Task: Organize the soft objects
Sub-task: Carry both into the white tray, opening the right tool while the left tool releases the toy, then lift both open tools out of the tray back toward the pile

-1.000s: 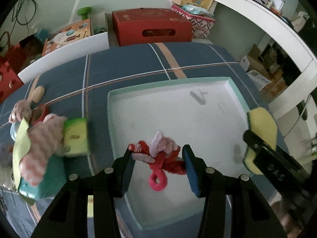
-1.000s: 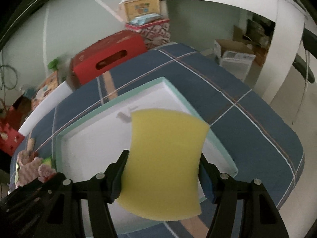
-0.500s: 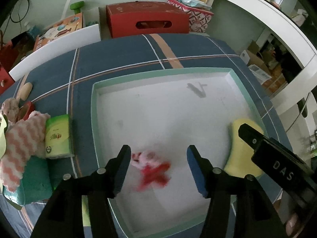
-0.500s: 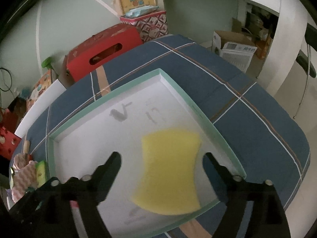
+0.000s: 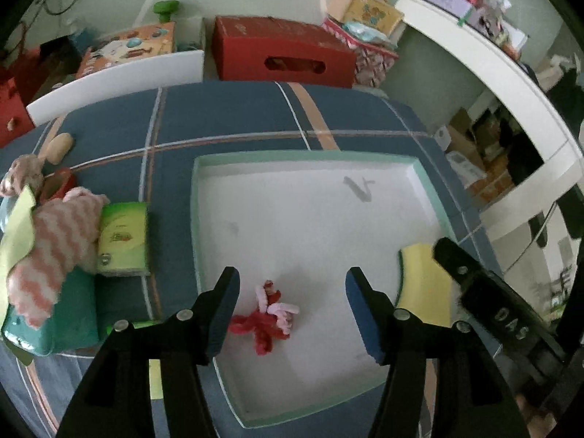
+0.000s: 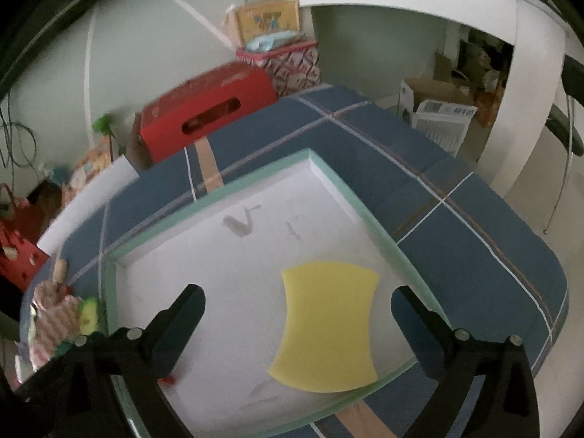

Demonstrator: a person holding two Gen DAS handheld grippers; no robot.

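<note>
Right claw (image 6: 297,297) spread wide, its jaws just opened, and the yellow sponge (image 6: 326,323) lies loose between them, flat in the white tray (image 6: 241,186). Left claw (image 5: 292,284) parted too, pads clear of the red-and-pink pipe-cleaner tangle (image 5: 266,315) lying just beyond its tips. Outside to its left, a green packet (image 5: 122,239).

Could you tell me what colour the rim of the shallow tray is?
Mint green rim, white inside; clearest in the right wrist view.
</note>
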